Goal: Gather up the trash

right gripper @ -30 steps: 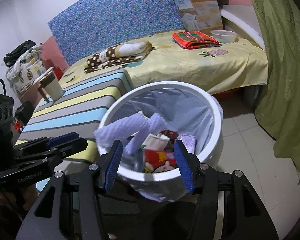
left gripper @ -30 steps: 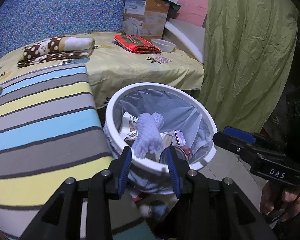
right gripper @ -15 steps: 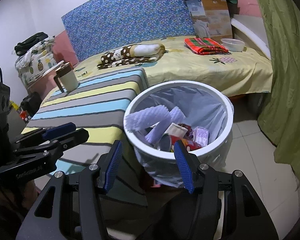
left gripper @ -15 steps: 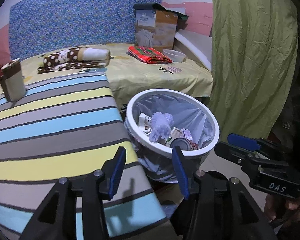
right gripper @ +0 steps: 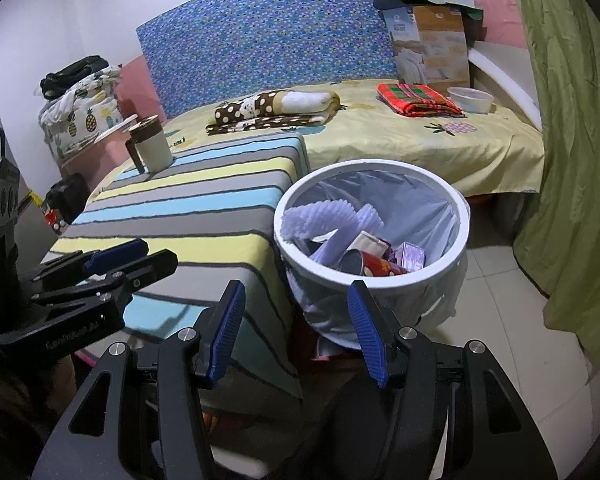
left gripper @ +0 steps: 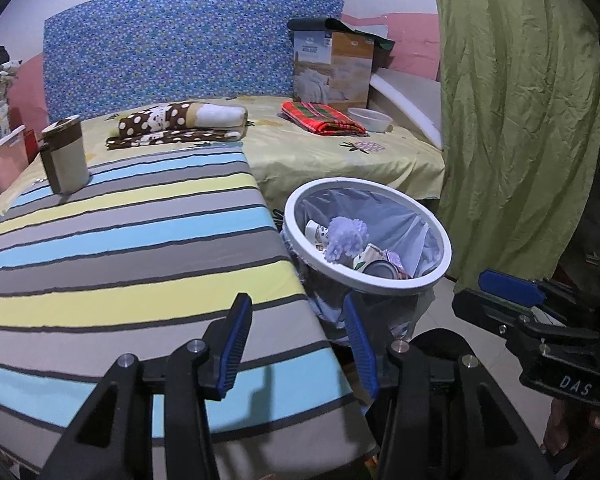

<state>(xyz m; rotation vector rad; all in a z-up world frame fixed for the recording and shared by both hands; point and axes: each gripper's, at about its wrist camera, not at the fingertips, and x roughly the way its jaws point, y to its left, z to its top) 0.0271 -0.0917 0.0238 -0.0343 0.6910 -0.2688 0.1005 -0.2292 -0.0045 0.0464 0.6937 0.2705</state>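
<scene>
My left gripper (left gripper: 296,344) is spread wide, nothing between the blue pads, hanging over the near corner of the striped table (left gripper: 112,248). My right gripper (right gripper: 296,332) is spread wide too and empty, just in front of the trash bin (right gripper: 458,248), touching nothing. In the left view the right unit shows at the edge with "DAS" on its body; in the right view the left unit's lettering is too blurred to read.

Trash bin is white-rimmed, lined with a pale bag, on the floor tight against the table's right edge. Inside: lavender foam wrap (right gripper: 320,218) sticking up above the rim, a red can (right gripper: 374,266), a small purple carton (right gripper: 412,256), and a paper cup (left gripper: 314,232) against the near-left wall.

Far corner of the table: brown and cream mug (left gripper: 65,156), upright. Behind it the bed (right gripper: 420,144) with a polka-dot blanket (left gripper: 180,124), red plaid cloth (left gripper: 320,118), white bowl (left gripper: 370,119), and cardboard box (left gripper: 332,70), print unreadable. Green curtain (left gripper: 516,120) hangs right of the bin.
</scene>
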